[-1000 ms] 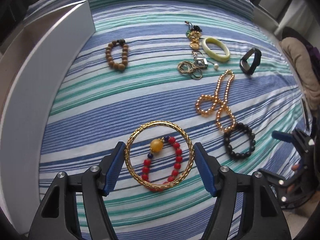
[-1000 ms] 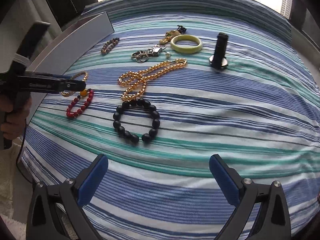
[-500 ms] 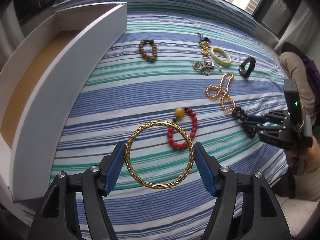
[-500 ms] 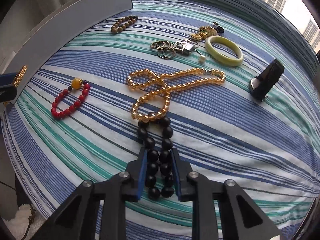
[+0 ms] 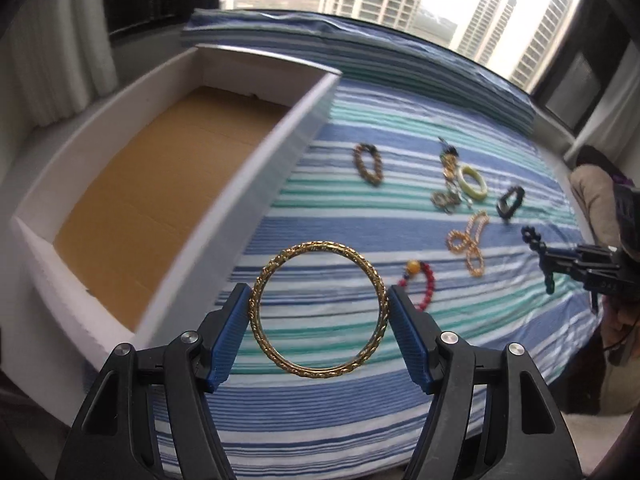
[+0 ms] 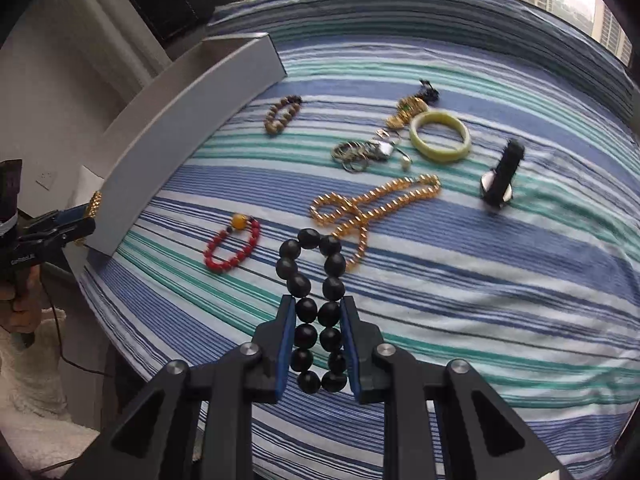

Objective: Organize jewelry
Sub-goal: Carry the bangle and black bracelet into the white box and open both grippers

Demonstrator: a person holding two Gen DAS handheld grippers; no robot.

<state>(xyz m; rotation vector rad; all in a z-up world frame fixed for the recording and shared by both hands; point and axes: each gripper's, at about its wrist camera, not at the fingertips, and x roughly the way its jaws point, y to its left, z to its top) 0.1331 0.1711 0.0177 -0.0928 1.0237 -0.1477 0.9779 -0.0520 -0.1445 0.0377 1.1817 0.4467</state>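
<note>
Hovering above the striped bedspread: left tool clamping gold bangle, right tool pinching black bead bracelet.

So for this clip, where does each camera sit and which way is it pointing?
Left wrist: rides the left tongs, which clamp the gold bangle; faces the white box and the striped bed; right tongs show at right.
Right wrist: rides the right tongs, shut on the black bead bracelet; faces across the bed toward the box; left tongs and hand show at left.
Shared: the red bead bracelet, gold bead necklace and green bangle.
</note>
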